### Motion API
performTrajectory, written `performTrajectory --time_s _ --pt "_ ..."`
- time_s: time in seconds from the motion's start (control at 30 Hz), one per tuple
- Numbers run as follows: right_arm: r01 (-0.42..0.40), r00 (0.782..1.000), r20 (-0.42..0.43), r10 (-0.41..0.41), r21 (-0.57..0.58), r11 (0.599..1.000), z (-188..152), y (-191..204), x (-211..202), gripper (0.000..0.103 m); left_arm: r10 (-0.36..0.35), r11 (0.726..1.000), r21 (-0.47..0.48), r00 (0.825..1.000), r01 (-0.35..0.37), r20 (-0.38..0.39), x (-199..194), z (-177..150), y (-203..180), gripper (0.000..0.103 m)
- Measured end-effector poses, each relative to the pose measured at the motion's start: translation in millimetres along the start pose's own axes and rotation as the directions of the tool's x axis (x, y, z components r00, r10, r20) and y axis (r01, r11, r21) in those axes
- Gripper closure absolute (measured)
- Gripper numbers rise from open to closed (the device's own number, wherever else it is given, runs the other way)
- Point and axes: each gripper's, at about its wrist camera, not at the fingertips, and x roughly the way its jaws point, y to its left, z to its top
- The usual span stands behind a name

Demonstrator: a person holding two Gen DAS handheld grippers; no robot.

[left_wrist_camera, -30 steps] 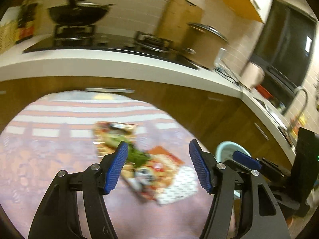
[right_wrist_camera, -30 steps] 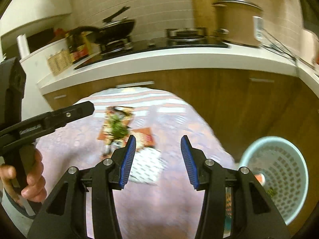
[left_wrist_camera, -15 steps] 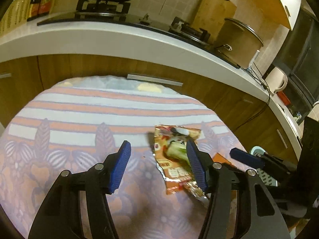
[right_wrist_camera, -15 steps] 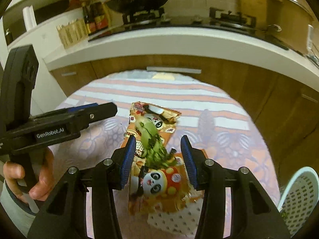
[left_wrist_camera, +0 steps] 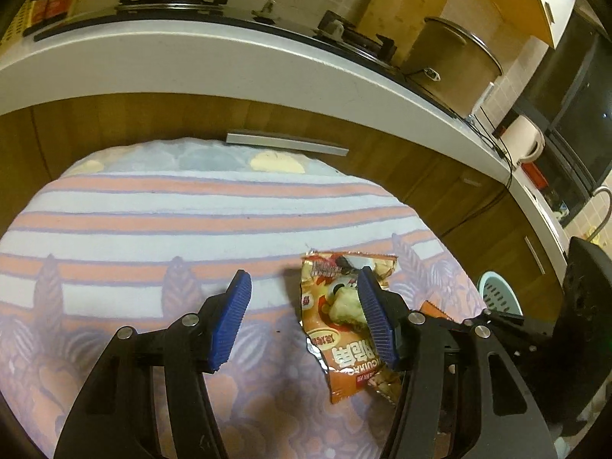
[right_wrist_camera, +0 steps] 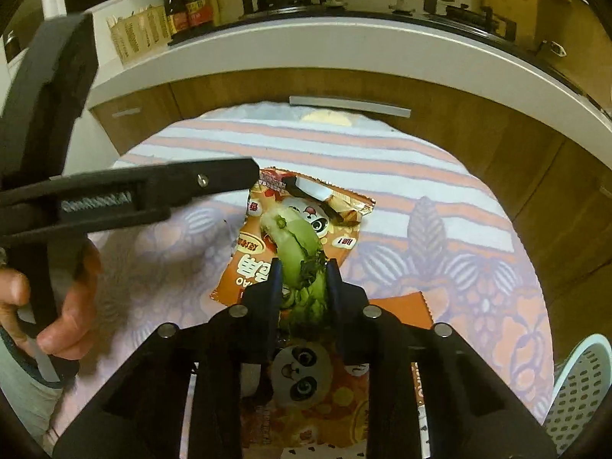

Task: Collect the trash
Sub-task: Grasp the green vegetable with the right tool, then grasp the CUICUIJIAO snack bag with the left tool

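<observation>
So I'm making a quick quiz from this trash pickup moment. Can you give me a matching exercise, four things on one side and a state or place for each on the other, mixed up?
Things:
1. right claw
2. left claw
3. snack wrapper
4. basket

States or places:
A. open, holding nothing
B. pale, perforated, at the far right edge beside the cloth
C. shut on the vegetable scrap
D. lying flat on the striped cloth, under the vegetable scrap

Pairs: 1-C, 2-A, 3-D, 4-B
</observation>
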Motion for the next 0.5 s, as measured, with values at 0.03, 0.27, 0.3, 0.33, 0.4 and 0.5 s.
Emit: performTrajectory --time_s 0.03,0.27,0.3,0.33,0.4,0.5 --pt "-0.006 1.000 0.011 0.006 0.015 1.000 0 -2 -3 0.084 -0.005 1.000 0.008 1.000 0.005 -0.003 1 0 -1 0.048" --pt "-0.060 0.993 0.113 0.045 0.138 0.989 3 -32 -38 0.084 -0.005 0.997 0.076 0.999 0.008 -0.036 18 4 -10 0.044" --pt "-0.054 0.992 0.123 0.036 0.145 0.988 3 -36 -42 0.084 -0.005 0.996 0.093 0.999 0.009 -0.047 22 5 -13 0.044" --pt "-0.050 0.991 0.127 0.031 0.149 0.988 5 -38 -43 0.084 0.001 0.994 0.108 0.998 0.005 -0.056 26 5 -15 0.044" --pt "-0.047 0.991 0.133 0.026 0.158 0.986 5 -42 -46 0.084 0.027 0.990 0.140 0.998 -0.018 -0.063 35 5 -20 0.045" --pt "-0.032 0.991 0.136 0.008 0.170 0.985 4 -50 -48 0.084 0.056 0.984 0.175 0.996 -0.044 -0.064 40 3 -28 0.060"
